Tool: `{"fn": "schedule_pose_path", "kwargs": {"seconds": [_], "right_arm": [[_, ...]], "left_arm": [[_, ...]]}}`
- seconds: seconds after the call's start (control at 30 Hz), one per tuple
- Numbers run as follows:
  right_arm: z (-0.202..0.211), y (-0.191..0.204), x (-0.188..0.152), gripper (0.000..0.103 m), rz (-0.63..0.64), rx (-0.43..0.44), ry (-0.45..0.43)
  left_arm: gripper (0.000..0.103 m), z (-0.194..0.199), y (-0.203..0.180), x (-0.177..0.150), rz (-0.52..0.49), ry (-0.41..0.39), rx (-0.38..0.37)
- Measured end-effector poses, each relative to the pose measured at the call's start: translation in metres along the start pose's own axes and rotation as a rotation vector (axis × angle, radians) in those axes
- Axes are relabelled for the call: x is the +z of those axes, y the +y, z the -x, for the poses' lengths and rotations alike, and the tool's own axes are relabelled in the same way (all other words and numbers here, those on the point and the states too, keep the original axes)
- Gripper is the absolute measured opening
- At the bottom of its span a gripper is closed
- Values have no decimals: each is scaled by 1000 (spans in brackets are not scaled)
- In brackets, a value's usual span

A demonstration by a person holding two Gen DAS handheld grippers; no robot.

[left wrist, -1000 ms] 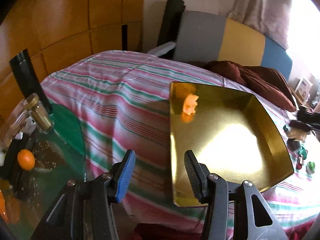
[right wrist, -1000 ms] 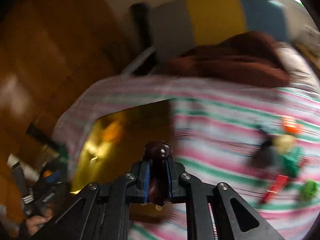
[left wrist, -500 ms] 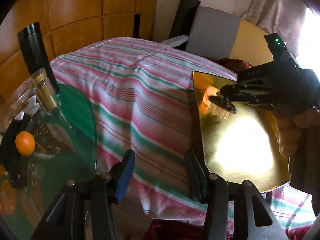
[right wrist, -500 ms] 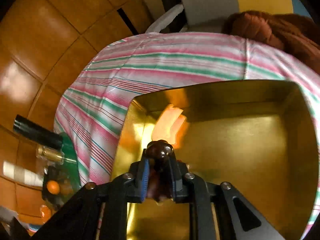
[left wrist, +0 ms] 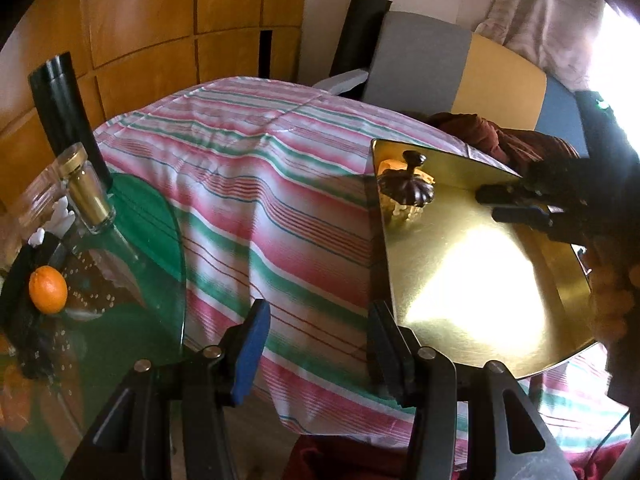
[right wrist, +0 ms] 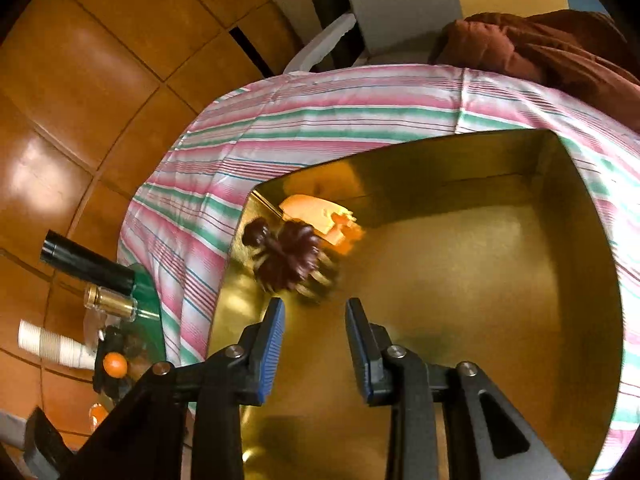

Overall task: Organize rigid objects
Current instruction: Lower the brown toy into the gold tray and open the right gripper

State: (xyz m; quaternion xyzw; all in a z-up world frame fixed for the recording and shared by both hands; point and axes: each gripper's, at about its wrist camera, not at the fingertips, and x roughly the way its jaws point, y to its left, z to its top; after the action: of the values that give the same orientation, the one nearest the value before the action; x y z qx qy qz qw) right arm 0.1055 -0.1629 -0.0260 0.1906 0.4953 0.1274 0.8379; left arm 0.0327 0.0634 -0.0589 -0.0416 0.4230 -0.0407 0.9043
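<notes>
Claw status, right unit (right wrist: 314, 336): jaws parted wide, nothing between the blue pads, poised over the gold tray (right wrist: 480, 280) near its left wall. Just ahead of the fingertips lies a dark brown ribbed knob-topped piece (right wrist: 286, 260), blurred in this view, resting in the tray's far-left corner. An orange object (right wrist: 320, 220) sits immediately behind it, against the corner wall; contact between the two cannot be confirmed. In the left wrist view the same brown piece (left wrist: 408, 188) appears with its knob pointing up, the orange object (left wrist: 390, 166) largely hidden behind it, and the right claw (left wrist: 508, 204) hangs apart from both, over the tray's middle.

Claw status, left unit (left wrist: 318, 348): jaws spread wide, empty, held over the striped bedspread (left wrist: 260, 200) just off the tray's near-left edge (left wrist: 500, 340).

Surroundings: the tray lies on the bed, on the striped bedspread. A brown cloth heap (right wrist: 540, 48) lies beyond the tray by the grey, yellow and blue headboard (left wrist: 460, 68). To the left stands a green glass counter (left wrist: 132, 320) carrying a gold-capped bottle (left wrist: 86, 188), an orange fruit (left wrist: 48, 288) and a black cylinder (left wrist: 64, 116). Stacked paper cups (right wrist: 48, 342) show in the right wrist view.
</notes>
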Motion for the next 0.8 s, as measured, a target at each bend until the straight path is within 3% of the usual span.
{"fn": "schedule_pose_path", "kwargs": {"seconds": [0.47,0.8], "right_arm": [[97,-51,-57,42,139,-149,-139],[163,-130,-77,44,88,-317,-219]], "left_arm": [[57,16,-48,14,-114,-33,-34],[62,26,-98,19,-220,-48,-88]]}}
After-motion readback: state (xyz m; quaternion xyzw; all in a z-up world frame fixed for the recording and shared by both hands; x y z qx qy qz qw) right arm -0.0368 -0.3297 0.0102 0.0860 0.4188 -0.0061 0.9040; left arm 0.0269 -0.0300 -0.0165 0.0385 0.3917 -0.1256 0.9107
